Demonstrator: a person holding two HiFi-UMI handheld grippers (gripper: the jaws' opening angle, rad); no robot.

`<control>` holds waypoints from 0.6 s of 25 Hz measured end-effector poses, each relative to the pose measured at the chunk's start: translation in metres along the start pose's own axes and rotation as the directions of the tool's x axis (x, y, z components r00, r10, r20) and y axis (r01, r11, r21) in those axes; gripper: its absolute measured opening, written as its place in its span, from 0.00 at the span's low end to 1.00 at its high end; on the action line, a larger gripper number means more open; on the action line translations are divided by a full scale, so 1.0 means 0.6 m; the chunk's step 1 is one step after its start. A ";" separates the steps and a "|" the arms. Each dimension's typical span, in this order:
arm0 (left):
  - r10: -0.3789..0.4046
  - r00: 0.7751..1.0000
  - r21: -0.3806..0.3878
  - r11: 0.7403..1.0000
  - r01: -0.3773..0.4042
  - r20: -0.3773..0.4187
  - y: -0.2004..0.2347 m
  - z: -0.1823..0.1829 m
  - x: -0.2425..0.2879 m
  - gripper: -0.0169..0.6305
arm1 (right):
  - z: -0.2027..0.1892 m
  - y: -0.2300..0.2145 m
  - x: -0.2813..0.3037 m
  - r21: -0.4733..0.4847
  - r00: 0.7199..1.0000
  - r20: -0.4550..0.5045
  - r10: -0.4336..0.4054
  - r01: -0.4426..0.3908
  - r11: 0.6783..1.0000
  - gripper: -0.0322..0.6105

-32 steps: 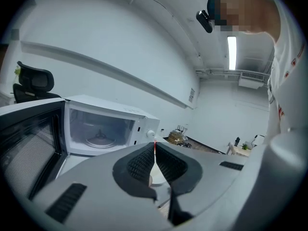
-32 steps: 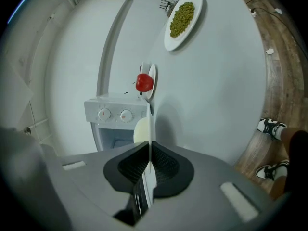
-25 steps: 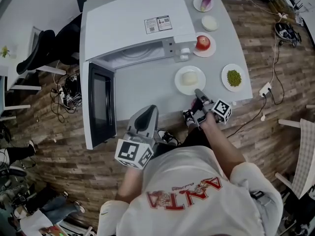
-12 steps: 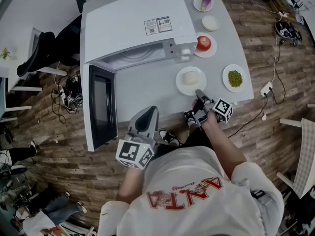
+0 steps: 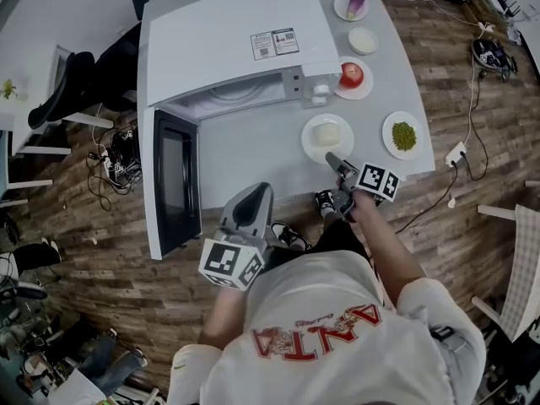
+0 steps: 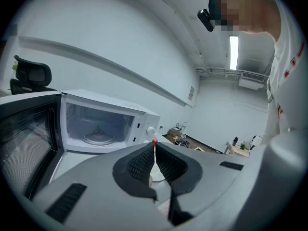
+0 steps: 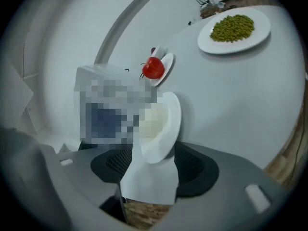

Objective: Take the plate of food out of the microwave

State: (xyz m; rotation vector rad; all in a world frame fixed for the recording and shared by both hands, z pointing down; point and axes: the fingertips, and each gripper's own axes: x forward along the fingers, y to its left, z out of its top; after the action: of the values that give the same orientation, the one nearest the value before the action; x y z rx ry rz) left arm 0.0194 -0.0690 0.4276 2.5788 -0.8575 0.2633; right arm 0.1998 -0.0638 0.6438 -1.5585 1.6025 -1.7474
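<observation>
The plate of white food [image 5: 326,136] rests on the grey table [image 5: 253,154], in front of the open microwave [image 5: 236,49]. The microwave's cavity holds only its glass turntable [image 6: 98,137]. My right gripper [image 5: 332,159] is at the plate's near rim. In the right gripper view the plate [image 7: 161,124] stands between the jaws, which are opening, with the pads off it. My left gripper [image 5: 251,201] hangs shut and empty at the table's front edge, pointing toward the microwave; its pads [image 6: 144,163] meet.
The microwave door [image 5: 175,180] hangs open to the left. A tomato on a plate [image 5: 349,75] sits beside the microwave's controls. A plate of green peas [image 5: 403,135] lies to the right. Two more small dishes [image 5: 352,4] [image 5: 363,40] stand at the back.
My right gripper has shifted slightly up and left along the plate's near rim. The plate and my left gripper have stayed in place.
</observation>
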 end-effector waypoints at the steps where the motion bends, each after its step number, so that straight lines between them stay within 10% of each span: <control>1: 0.000 1.000 0.000 1.000 0.000 0.003 0.001 -0.001 -0.001 0.05 | -0.003 -0.001 0.002 -0.038 0.999 -0.027 -0.020 0.019 0.999 0.43; 5: 0.002 1.000 -0.003 1.000 -0.002 0.002 0.006 -0.001 -0.004 0.05 | -0.020 -0.006 0.009 -0.235 0.983 -0.134 -0.124 0.091 0.968 0.45; 15: 0.010 0.999 -0.006 1.000 -0.010 0.034 0.015 0.013 -0.017 0.05 | -0.047 -0.021 0.012 -0.610 0.901 -0.216 -0.375 0.175 0.773 0.45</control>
State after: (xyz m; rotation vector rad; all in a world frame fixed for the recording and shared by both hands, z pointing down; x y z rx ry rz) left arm 0.0061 -0.0736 0.4205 2.5815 -0.8828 0.2197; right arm 0.1790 -0.0508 0.6640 -1.9318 2.3500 -1.8444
